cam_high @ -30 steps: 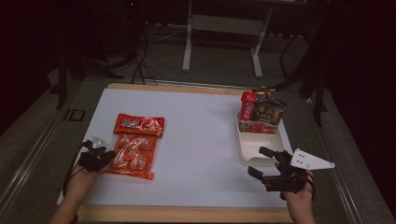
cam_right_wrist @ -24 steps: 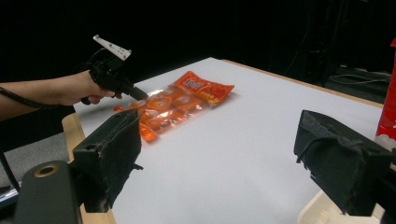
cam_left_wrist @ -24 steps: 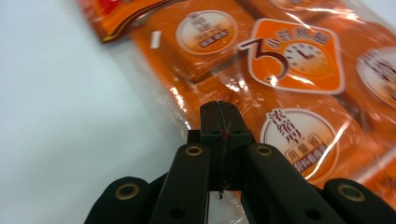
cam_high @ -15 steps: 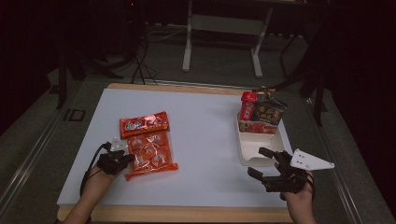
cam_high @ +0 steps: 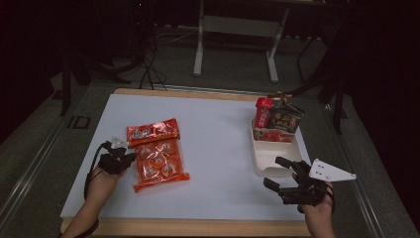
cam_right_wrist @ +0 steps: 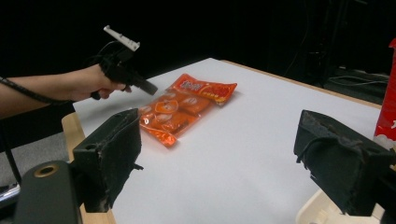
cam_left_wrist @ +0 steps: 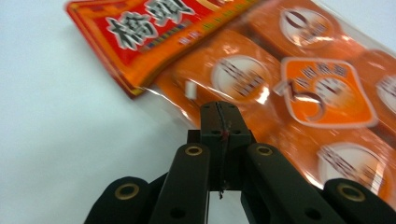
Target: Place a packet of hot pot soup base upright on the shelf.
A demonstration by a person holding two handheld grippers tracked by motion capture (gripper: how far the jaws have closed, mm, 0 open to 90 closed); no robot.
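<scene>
Jaws of the left gripper (cam_high: 130, 159) are pinched together on the clear edge of the orange plastic snack bag (cam_high: 157, 157), whose red header band carries large white Chinese characters and which lies near the left edge of the white worktop (cam_high: 218, 144). The right gripper (cam_high: 281, 173), jaws wide apart and empty, hovers near the front right corner beside the cream plastic tray (cam_high: 273, 158) holding a red-and-dark printed packet (cam_high: 277, 119).

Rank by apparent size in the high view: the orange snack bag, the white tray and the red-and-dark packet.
1. orange snack bag, largest.
2. white tray, a little smaller; the packet hides its far end, so its rank against the bag is unsure.
3. red-and-dark packet, smallest.
</scene>
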